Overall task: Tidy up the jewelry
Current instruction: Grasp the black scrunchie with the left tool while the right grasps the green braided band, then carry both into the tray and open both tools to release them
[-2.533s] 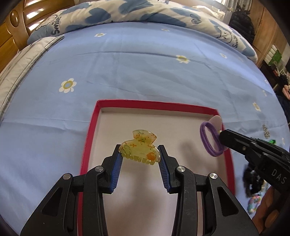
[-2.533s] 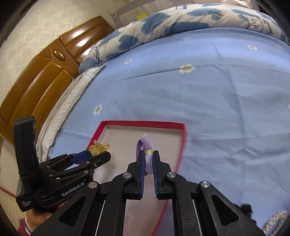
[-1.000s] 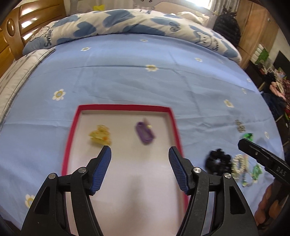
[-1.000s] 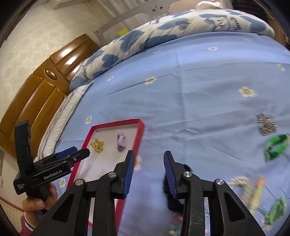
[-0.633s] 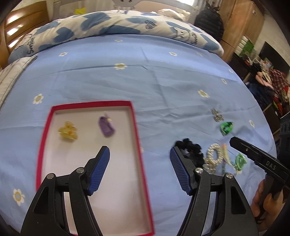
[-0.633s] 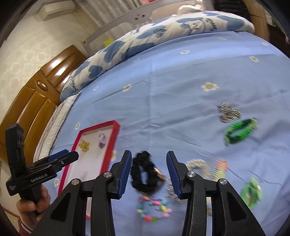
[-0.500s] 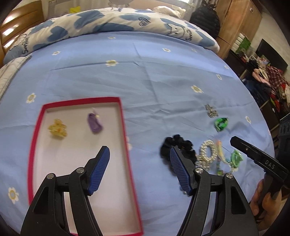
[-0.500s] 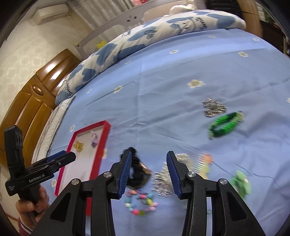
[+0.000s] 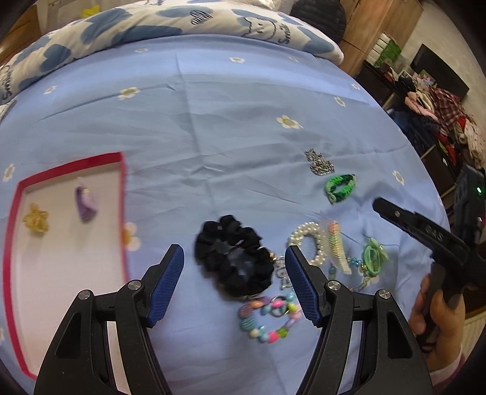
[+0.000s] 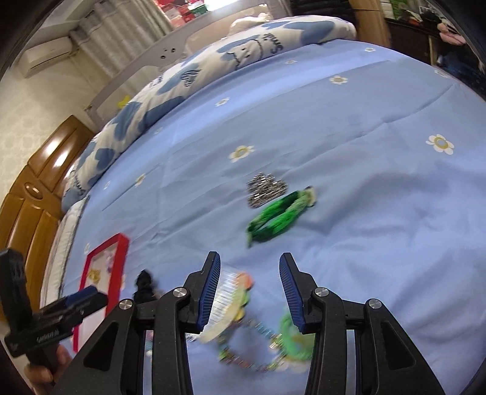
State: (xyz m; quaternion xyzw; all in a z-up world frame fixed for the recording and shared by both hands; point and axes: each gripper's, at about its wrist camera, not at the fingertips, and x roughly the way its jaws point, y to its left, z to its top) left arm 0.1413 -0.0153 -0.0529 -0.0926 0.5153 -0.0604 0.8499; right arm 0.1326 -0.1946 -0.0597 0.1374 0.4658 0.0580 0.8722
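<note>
A red-rimmed tray lies on the blue bedsheet at the left; in it are a yellow hair claw and a purple hair tie. My left gripper is open and empty above a black scrunchie. Right of it lie a pearl bracelet, a comb clip, a colourful bead bracelet, a green braided band and a silver piece. My right gripper is open and empty over the comb clip, near the green band.
A blue-and-white quilt runs along the far side of the bed. A wooden headboard stands at the left. Cluttered shelves and clothes sit past the bed's right edge. The tray also shows in the right wrist view.
Both grippers let go of the yellow claw and purple tie, which now lie in the tray. Both have opened and swung right over the loose pile of jewelry.
</note>
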